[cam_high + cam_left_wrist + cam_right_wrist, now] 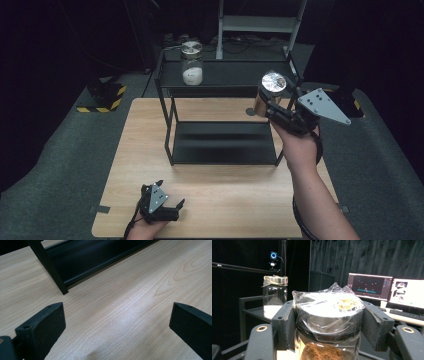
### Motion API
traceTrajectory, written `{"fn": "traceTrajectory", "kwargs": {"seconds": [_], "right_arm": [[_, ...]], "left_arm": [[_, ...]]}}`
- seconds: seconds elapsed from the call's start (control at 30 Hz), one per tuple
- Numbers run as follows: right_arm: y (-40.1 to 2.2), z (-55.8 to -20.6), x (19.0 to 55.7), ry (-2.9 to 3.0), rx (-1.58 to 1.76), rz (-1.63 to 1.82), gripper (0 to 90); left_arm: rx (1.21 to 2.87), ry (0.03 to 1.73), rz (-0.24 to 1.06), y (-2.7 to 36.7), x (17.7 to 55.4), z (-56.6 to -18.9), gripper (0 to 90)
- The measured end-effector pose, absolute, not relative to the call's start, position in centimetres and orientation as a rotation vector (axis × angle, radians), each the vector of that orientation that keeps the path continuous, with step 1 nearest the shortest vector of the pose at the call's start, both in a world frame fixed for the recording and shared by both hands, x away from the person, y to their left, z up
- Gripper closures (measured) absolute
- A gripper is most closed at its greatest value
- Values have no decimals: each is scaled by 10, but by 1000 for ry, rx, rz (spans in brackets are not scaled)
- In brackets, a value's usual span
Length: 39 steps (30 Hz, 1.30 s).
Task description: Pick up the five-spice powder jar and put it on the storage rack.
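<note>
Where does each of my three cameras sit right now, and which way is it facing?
High view: above the person's side, looking forward and down on the light wooden table and black metal two-tier shelf; both forearms enter from below.
Left gripper view: on the left gripper, low over the table, facing the shelf's foot; open jaws show.
Right gripper view: on the right gripper, level, facing the foil-lidded glass jar of brown powder it clamps.
Shared: the high and right gripper views both show the glass jar of white powder on the shelf.
</note>
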State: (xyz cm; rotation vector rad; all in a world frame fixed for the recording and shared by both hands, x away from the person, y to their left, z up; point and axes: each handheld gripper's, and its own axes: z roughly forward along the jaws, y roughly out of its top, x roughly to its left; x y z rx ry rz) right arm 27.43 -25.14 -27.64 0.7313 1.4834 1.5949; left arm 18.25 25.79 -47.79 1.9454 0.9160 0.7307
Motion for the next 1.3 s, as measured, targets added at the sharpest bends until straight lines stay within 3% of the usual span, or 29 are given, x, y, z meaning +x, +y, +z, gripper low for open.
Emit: {"fn": "traceTrajectory", "kwargs": {"seconds": [1.3], "right_arm": [[-211, -235, 345, 1474, 815, 1521, 340]], "left_arm": [[1934, 909, 713, 263, 182, -479, 8]]}}
